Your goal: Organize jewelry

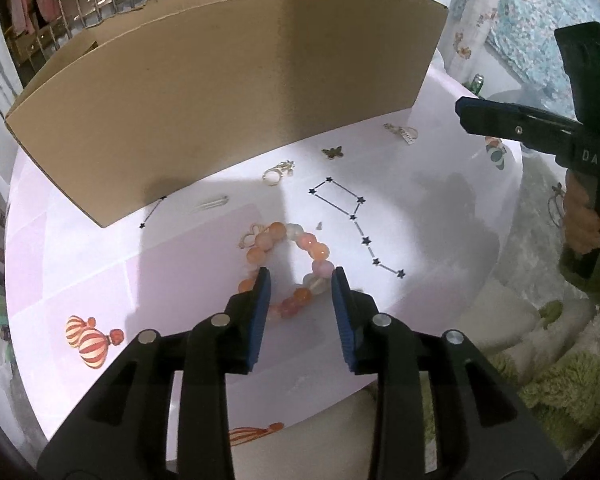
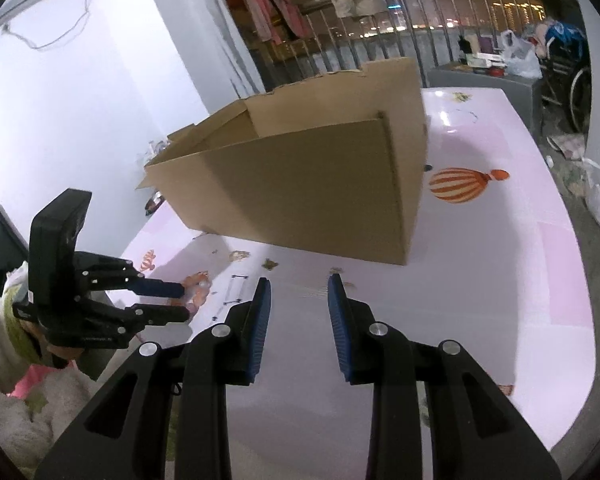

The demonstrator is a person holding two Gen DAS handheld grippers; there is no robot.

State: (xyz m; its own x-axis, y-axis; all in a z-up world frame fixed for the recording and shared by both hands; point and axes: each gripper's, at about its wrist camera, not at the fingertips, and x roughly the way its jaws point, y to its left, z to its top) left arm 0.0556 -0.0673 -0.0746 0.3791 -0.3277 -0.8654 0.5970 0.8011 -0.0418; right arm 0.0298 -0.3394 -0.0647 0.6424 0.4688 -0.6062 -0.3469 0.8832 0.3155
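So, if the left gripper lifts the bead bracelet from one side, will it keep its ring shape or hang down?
The bead bracelet is separate round beads in a loop, so it would probably sag. The beads look smooth and glossy, so they may slip between the pads of the left gripper. Pushed, it would likely slide on the shiny table.

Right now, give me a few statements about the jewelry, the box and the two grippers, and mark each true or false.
1. The beaded bracelet lies on the table between the left gripper fingers. True.
2. The cardboard box lies flattened on the table. False: it stands upright with its top open.
3. The right gripper holds a ring. False: nothing sits between its open jaws.
4. A ring and a butterfly charm lie on the table in front of the box. True.
5. The bracelet's beads are blue. False: they are orange, pink and whitish.
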